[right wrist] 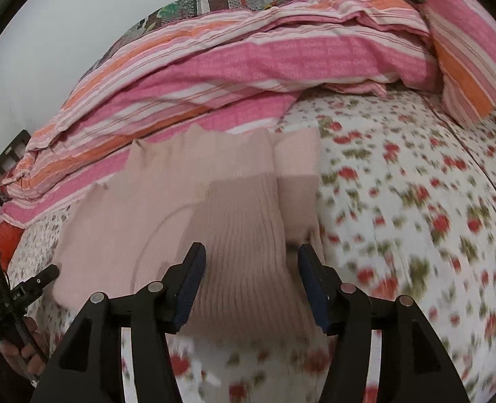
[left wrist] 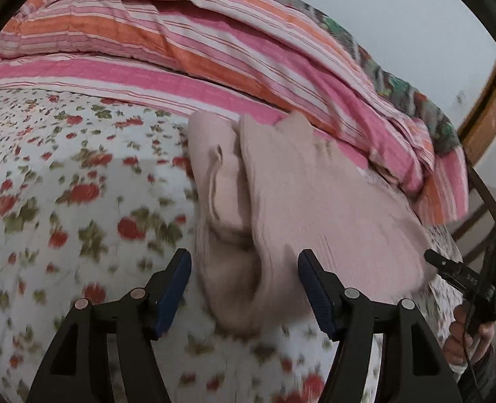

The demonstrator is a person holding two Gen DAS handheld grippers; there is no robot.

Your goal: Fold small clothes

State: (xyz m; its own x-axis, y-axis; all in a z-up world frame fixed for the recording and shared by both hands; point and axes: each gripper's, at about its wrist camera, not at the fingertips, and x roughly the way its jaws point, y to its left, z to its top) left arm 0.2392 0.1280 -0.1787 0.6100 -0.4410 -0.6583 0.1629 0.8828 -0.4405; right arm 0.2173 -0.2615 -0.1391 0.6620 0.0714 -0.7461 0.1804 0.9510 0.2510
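A pale pink ribbed knit garment lies folded on the floral bed sheet, with a rolled fold at its left side. My left gripper stands open over its near edge; the cloth shows between the blue pads, which do not press on it. In the right wrist view the same garment lies flat with a doubled layer on top. My right gripper is open over that near edge, and nothing is pinched. A hand holding the right gripper shows at the right edge of the left wrist view.
A bunched pink, orange and white striped quilt lies just behind the garment. A striped pillow sits at the far right. A wooden frame stands past the bed's end. The floral sheet spreads to the right.
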